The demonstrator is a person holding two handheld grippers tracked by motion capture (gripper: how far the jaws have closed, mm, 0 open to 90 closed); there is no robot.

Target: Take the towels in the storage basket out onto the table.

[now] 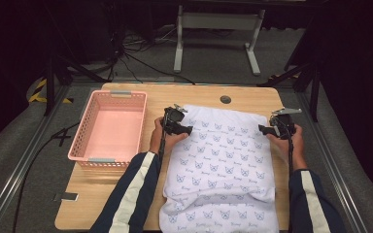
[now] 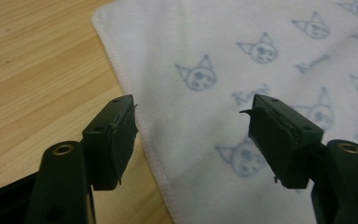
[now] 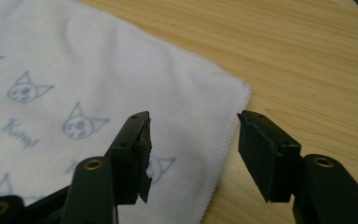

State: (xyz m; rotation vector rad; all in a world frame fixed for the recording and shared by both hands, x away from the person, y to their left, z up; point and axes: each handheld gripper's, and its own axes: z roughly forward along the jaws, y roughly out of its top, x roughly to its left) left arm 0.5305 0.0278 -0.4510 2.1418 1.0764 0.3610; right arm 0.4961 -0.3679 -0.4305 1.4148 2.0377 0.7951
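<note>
White towel (image 1: 221, 160) edges between open grippers

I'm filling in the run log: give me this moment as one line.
scene: towel flat on table, basket at left | left gripper: open over towel's side hem | right gripper: open over opposite hem | held: nothing

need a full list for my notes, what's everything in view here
towel: one, white with pale blue cat-face print, spread on the table's middle and right, near end over the front edge
basket: one, pink, slotted walls, on the table's left
table: one, light wood, round dark port near its far edge
white frame: one, on the floor beyond the table
cables: several, black, on the floor behind
left gripper: one, black, open over the towel's left edge
right gripper: one, black, open over the towel's right edge
sleeves: two, dark with a white stripe
</note>
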